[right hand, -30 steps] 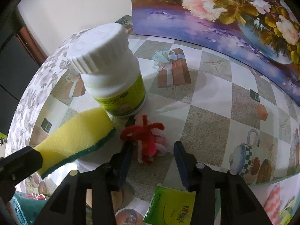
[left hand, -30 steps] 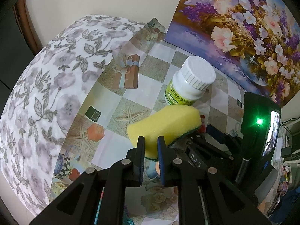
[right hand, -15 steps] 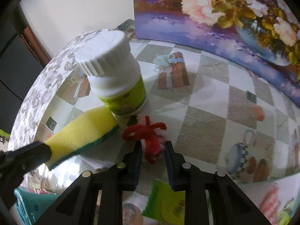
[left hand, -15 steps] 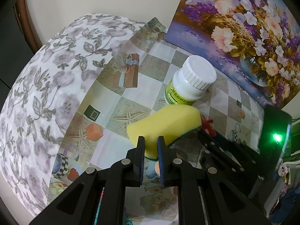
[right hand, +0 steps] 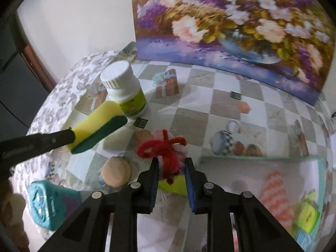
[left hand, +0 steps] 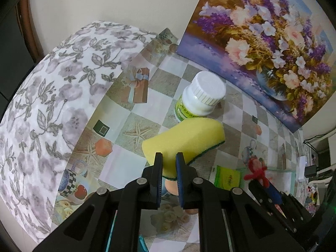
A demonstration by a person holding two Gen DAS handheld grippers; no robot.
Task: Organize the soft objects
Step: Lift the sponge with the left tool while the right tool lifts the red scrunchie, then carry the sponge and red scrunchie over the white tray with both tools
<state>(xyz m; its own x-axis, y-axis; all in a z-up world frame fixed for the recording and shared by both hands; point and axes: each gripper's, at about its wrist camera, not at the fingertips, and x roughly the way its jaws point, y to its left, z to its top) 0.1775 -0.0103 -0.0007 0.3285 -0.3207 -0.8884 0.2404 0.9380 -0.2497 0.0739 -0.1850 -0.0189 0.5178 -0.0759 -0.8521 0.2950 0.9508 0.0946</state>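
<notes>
We take the white bottle [right hand: 124, 88] with the green label as our landmark on the patterned tablecloth [right hand: 220, 105]. Farthest left of it, near the table's edge, lies a teal packet [right hand: 45, 203]. Next, our left gripper [left hand: 169, 163] has its jaws drawn narrow and clamped on the near end of the yellow sponge [left hand: 184, 138] with a green scouring side; the sponge is held off the cloth, tilted, its far end just in front of the bottle. In the right wrist view the same sponge [right hand: 98, 126] shows its green face and reaches up to the bottle's base. In front of the bottle and nearer us rests a round tan puff [right hand: 116, 174]. To the right of that, our right gripper [right hand: 171, 166] has just been closing and now pinches a red and pink pipe-cleaner figure [right hand: 166, 153] between its pads, lifted clear of the cloth. Under it lies a yellow-green sachet [left hand: 227, 177]. Behind the bottle and to its right a flower painting [right hand: 231, 21] leans against the wall.
</notes>
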